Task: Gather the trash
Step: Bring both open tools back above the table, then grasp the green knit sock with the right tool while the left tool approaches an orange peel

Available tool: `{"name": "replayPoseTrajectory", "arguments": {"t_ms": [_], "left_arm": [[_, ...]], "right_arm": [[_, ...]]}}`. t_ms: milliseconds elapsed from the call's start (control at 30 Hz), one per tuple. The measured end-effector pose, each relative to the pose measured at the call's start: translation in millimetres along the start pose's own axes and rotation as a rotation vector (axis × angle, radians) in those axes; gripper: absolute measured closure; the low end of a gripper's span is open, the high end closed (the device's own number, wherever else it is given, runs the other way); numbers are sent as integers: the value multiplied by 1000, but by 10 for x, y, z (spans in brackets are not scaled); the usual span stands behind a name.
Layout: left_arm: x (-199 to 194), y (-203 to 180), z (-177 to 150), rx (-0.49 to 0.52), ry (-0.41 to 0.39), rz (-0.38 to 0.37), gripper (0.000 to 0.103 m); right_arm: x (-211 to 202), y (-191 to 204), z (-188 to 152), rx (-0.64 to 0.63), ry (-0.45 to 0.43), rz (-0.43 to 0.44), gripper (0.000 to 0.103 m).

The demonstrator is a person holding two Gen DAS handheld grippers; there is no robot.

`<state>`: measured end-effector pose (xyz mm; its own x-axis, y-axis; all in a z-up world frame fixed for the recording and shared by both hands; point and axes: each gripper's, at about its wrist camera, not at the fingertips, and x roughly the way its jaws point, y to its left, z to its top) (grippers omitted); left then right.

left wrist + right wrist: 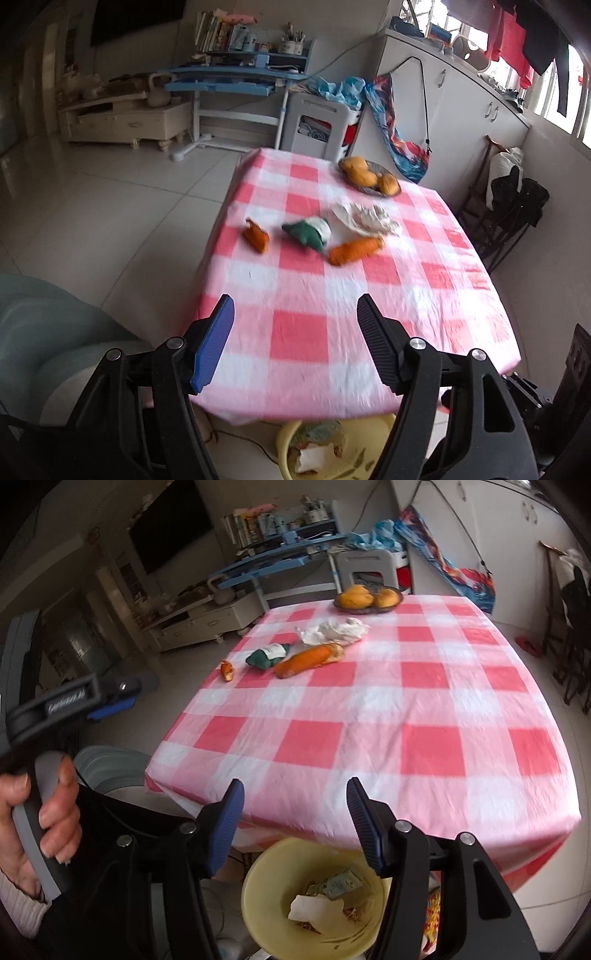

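On the pink-checked tablecloth lie a small orange peel piece, a green and white crumpled wrapper, a long orange wrapper and a crumpled white tissue. A yellow bin with paper scraps stands on the floor under the table's near edge. My left gripper is open and empty above the near edge. My right gripper is open and empty above the bin.
A plate of orange fruit sits at the table's far end. A grey seat is at the left. A white stool, a blue desk and white cabinets stand beyond. A dark rack stands at right.
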<state>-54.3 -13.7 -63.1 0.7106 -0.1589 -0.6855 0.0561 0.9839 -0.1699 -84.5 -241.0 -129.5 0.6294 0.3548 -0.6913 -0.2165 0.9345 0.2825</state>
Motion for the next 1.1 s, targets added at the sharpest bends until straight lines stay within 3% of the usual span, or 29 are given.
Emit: {"name": "replayPoseTrajectory", "arguments": {"t_ms": [333, 533, 867, 1100], "left_arm": [[194, -74, 238, 38, -30, 40, 37], [357, -27, 267, 22, -4, 50, 37], [537, 160, 631, -27, -4, 89, 36], [743, 372, 730, -105, 18, 117, 36]], "right_arm": [[215, 163, 450, -107, -7, 22, 45], [386, 118, 609, -129, 6, 14, 44], [782, 197, 969, -173, 21, 25, 25], [1137, 248, 1163, -175, 42, 45, 23]]}}
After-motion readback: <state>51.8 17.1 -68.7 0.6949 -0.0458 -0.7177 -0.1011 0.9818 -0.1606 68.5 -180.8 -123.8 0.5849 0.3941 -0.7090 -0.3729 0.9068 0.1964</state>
